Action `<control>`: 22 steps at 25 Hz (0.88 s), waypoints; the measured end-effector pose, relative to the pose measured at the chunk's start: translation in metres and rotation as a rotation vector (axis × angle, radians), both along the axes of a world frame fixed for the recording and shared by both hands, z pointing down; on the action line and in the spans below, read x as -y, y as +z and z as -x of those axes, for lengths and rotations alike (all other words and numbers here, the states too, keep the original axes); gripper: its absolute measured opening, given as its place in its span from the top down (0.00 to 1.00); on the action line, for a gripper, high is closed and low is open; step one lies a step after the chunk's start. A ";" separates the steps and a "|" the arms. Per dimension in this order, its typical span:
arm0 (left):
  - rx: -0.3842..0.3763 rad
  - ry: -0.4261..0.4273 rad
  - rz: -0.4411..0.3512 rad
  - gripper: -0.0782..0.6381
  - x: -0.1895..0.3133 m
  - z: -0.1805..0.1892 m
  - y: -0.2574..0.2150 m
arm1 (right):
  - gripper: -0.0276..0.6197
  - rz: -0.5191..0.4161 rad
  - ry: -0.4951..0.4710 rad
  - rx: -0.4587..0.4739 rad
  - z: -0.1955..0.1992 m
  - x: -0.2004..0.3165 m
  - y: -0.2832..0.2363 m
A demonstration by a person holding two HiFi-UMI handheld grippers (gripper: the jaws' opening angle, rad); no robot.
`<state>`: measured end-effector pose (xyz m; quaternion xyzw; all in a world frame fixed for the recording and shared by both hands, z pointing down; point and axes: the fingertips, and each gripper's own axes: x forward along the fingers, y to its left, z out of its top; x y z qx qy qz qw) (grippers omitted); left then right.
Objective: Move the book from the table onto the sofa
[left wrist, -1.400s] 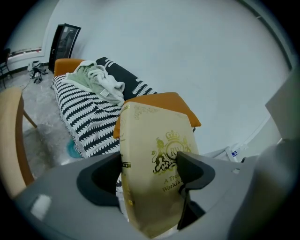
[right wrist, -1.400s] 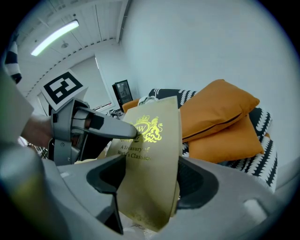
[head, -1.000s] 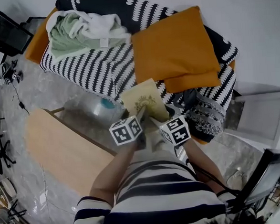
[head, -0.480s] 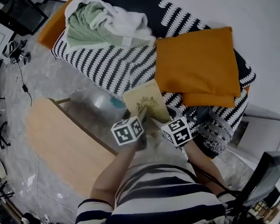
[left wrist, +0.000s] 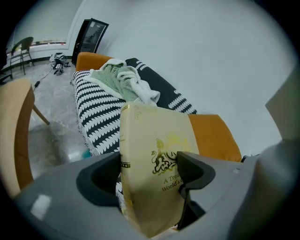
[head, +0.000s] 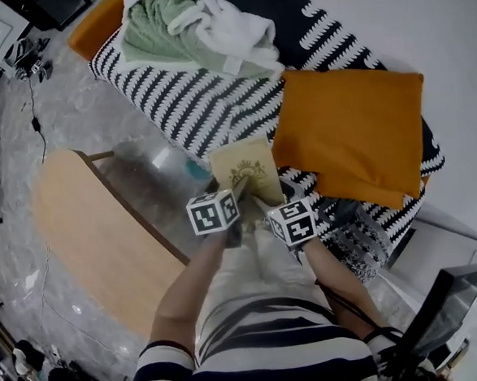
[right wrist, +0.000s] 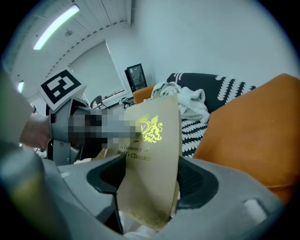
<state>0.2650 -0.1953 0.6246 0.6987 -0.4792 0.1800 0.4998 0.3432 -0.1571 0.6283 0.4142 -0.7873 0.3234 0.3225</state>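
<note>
cream rectangular book (head: 245,167): stamped in gold
fabric sofa cover (head: 191,99): striped black and white
square orange cushion (head: 352,129): plain

Perhaps 2 orange cushions (head: 356,128) lie near crumpled clothes (head: 186,26).

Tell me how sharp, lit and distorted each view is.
Head view: bent by the wide lens, evenly lit, book sharp, floor glossy. Left gripper view: dark rounded corners, near foreground soft, book's lower end shadowed. Right gripper view: same rounding, the book's gold print glints, ceiling light glares.
</note>
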 end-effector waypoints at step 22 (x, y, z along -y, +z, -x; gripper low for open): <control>0.093 0.029 0.071 0.34 0.084 -0.005 0.132 | 0.45 0.182 0.047 0.047 -0.002 0.080 0.136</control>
